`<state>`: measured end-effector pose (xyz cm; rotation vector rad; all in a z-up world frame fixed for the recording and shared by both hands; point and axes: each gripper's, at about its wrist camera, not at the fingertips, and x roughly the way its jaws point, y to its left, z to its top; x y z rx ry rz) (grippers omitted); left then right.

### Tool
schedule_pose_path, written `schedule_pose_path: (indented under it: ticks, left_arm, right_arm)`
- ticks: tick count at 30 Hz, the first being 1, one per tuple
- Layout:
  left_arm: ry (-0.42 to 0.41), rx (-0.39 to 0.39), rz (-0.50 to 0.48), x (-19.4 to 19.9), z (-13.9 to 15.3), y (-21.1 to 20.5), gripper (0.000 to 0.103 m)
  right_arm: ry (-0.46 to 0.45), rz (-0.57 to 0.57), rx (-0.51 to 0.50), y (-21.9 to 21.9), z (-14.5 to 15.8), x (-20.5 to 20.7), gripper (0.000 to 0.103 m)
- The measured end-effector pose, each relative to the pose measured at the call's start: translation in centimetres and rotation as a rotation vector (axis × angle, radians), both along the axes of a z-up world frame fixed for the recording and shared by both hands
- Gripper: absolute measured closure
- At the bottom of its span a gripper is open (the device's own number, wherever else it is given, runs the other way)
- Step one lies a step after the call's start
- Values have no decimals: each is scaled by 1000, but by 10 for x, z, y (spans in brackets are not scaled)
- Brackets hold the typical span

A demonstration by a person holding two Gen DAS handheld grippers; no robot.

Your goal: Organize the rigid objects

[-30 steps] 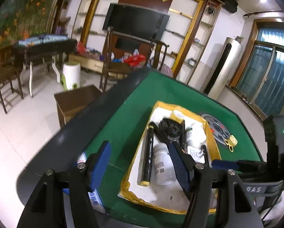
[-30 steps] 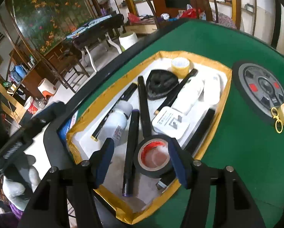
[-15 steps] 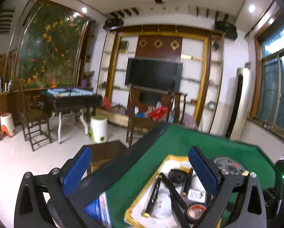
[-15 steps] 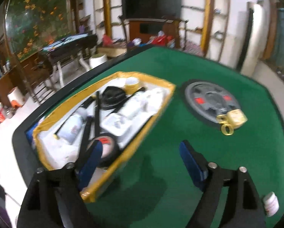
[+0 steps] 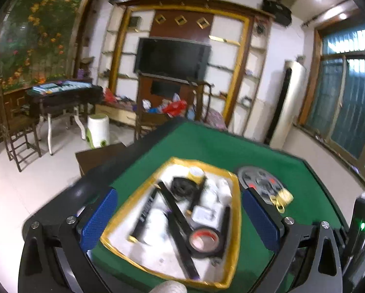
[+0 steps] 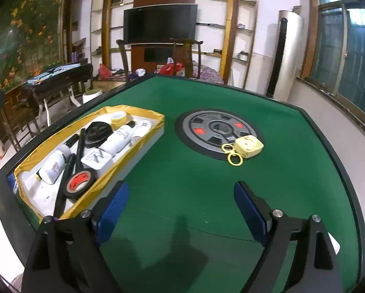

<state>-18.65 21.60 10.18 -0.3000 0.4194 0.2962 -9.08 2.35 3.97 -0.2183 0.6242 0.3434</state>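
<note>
A white tray with a yellow taped rim sits on the left of the green table; it also shows in the left wrist view. It holds a black tape roll, white bottles, black pens, a yellow tape roll, a black cap and a white box. A small yellow case with rings lies on the grey round disc. My left gripper is open and empty above the tray's near end. My right gripper is open and empty over bare felt.
The green table has a black raised edge. A small white object lies near my right gripper's right finger. Chairs, a side table and a TV cabinet stand beyond the table.
Both grippers opened wide and pulled back from the tray. The right one swung right over bare felt; the black tape roll stays in the tray. The left view tilted up, then back down.
</note>
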Motion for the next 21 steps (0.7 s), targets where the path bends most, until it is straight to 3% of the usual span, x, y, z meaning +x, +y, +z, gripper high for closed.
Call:
schedule_pose_path:
  ticks: [5, 10, 21]
  left_arm:
    - [71, 19, -49, 7, -12, -24, 0]
    - [83, 36, -76, 4, -17, -37, 0]
    - [151, 5, -41, 3, -28, -22, 0]
  right_arm:
    - [-13, -23, 15, -11, 2, -2, 16]
    - [-32, -25, 1, -13, 2, -7, 15]
    - [-40, -16, -13, -11, 3, -13, 15]
